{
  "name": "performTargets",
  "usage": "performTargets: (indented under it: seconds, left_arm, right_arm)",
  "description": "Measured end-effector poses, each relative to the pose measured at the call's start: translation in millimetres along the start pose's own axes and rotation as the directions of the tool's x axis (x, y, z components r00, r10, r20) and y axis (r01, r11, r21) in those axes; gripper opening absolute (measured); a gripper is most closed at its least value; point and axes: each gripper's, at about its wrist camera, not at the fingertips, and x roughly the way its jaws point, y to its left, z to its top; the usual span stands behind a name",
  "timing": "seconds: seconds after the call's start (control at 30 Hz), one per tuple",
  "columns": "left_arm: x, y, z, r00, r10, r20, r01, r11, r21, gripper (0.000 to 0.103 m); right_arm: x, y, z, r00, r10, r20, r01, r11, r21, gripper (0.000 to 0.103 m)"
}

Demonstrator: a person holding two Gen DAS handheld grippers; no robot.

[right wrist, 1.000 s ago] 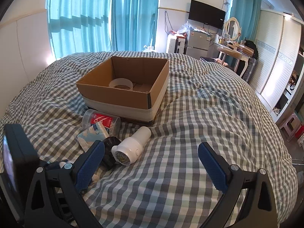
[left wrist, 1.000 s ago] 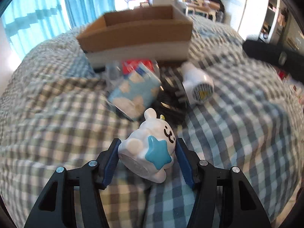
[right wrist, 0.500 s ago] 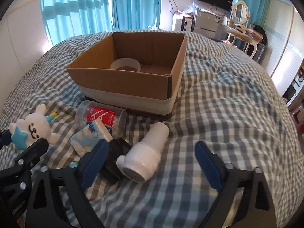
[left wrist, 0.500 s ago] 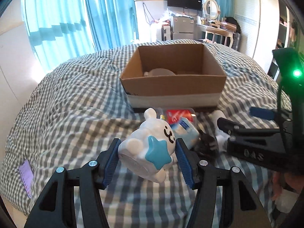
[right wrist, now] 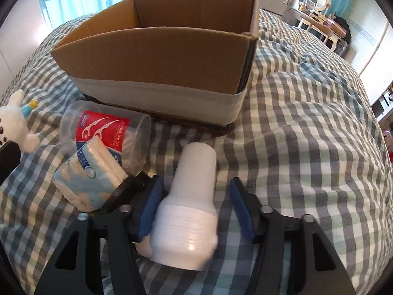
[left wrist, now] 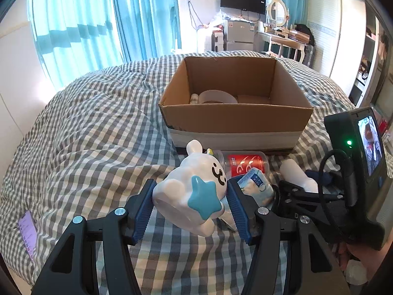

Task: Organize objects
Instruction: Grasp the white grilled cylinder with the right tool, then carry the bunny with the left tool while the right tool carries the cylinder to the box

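Here the left hand-held gripper (left wrist: 191, 200) clamps the rabbit figurine (left wrist: 194, 191); the right hand-held gripper (right wrist: 196, 209), jaws apart, straddles the white device (right wrist: 189, 211): close squarely before lifting toward the cardboard box (right wrist: 157, 56).

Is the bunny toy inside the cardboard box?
No, the bunny toy is outside the cardboard box, clamped in the left gripper above the bed.

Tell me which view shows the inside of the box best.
Left wrist view: it looks down into the box, showing a tape roll on its floor. The right wrist view sits lower; the near wall hides the floor.
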Motion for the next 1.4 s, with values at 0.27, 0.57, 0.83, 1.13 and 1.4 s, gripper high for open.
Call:
performTargets:
  seconds: [0.27, 0.57, 0.83, 1.13, 1.4]
  left_arm:
    - [-12, 0, -3, 1.0, -0.002, 0.023, 0.002, 1.0, 0.005, 0.059]
    - [-61, -6, 1, 0.995, -0.006, 0.099, 0.003, 1.0, 0.03, 0.059]
    - [-99, -9, 12, 0.984, -0.015, 0.175, 0.006, 0.999, 0.048, 0.059]
    - [-121, 3, 49, 0.971, -0.03, 0.238, 0.023, 0.999, 0.035, 0.059]
    - [-111, 10, 102, 0.963, -0.029, 0.267, 0.025, 1.0, 0.017, 0.059]
  right_arm:
    - [-37, 9, -11, 0.996, 0.012, 0.092, -0.009, 0.999, -0.04, 0.042]
    - [-111, 13, -14, 0.97, 0.018, 0.244, -0.002, 0.998, -0.068, 0.042]
    - [-179, 20, -17, 0.928, 0.016, 0.372, 0.02, 0.996, -0.092, 0.042]
    - [-230, 26, 2, 0.891, 0.075, 0.449, -0.013, 0.99, -0.14, 0.042]
    - [-252, 18, 56, 0.866, 0.077, 0.494, -0.011, 0.991, -0.134, 0.042]
